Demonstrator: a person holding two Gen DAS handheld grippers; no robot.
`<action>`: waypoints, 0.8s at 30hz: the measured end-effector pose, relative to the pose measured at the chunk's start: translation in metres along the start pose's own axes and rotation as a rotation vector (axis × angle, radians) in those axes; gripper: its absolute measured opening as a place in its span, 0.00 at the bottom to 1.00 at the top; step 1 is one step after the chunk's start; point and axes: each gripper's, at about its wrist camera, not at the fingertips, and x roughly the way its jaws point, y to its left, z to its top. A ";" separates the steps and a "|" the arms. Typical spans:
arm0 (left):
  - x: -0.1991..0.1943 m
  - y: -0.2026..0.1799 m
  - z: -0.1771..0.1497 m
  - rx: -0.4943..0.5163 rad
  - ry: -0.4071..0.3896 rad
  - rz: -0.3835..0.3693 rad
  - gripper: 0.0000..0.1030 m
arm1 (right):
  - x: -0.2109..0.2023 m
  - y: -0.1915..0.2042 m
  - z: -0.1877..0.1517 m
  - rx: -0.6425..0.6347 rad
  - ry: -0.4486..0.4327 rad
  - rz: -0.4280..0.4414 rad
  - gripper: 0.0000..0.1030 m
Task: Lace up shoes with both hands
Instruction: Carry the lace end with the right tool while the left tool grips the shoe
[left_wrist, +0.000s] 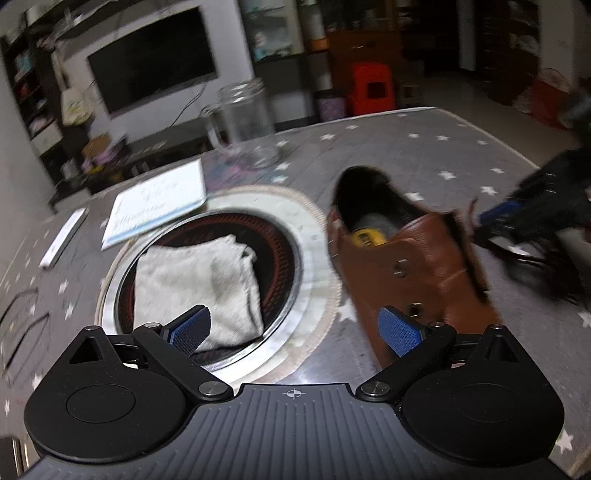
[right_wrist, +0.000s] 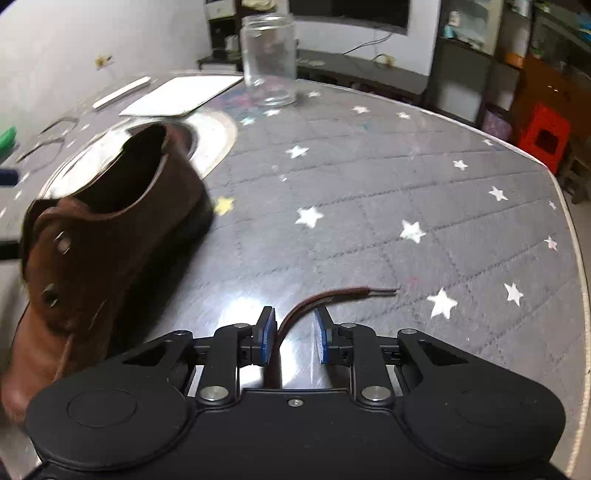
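At the far left of the bench (left_wrist: 369, 155), in the left wrist view, a thin white strip (left_wrist: 62, 238) lies flat, and beside it a white printed sheet (left_wrist: 159, 205) overlaps the rim of a round recessed well (left_wrist: 295, 258) set into the bench top. Inside the well lies a folded, greyish-white cloth (left_wrist: 195, 284), filling most of its dark floor. Behind the sheet and the well stands a clear glass jar (left_wrist: 245, 122) with a handle; it looks empty.

The left claw (left_wrist: 293, 328) hangs wide, nothing between its blue pads (left_wrist: 397, 330); one pad sits over the cloth, the other over the side of the shoe.

The brown leather shoe (left_wrist: 417, 269) stands on the bench just right of the well, its opening towards the jar. Something yellow and something grey show inside the shoe; what they are cannot be told. Metal eyelets (left_wrist: 400, 267) dot its side flap.

Further right, the right claw (right_wrist: 294, 334) stands narrow but not shut, and the brown lace (right_wrist: 332, 295) runs up between its pads (right_wrist: 320, 339) without clearly touching either, then curves away across the star-patterned bench cover, its tip resting flat. In the right wrist view the shoe sits left of this claw, near it, and the lace end lies well apart from the eyelets.
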 end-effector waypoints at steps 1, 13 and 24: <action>-0.002 -0.002 0.001 0.016 -0.009 -0.010 0.96 | 0.001 0.000 0.001 -0.002 -0.001 -0.003 0.24; -0.025 -0.036 0.007 0.298 -0.090 -0.168 0.56 | -0.047 0.059 -0.026 -0.481 -0.105 -0.084 0.05; -0.019 -0.056 0.006 0.499 -0.108 -0.185 0.24 | -0.061 0.056 -0.023 -0.407 -0.114 -0.074 0.06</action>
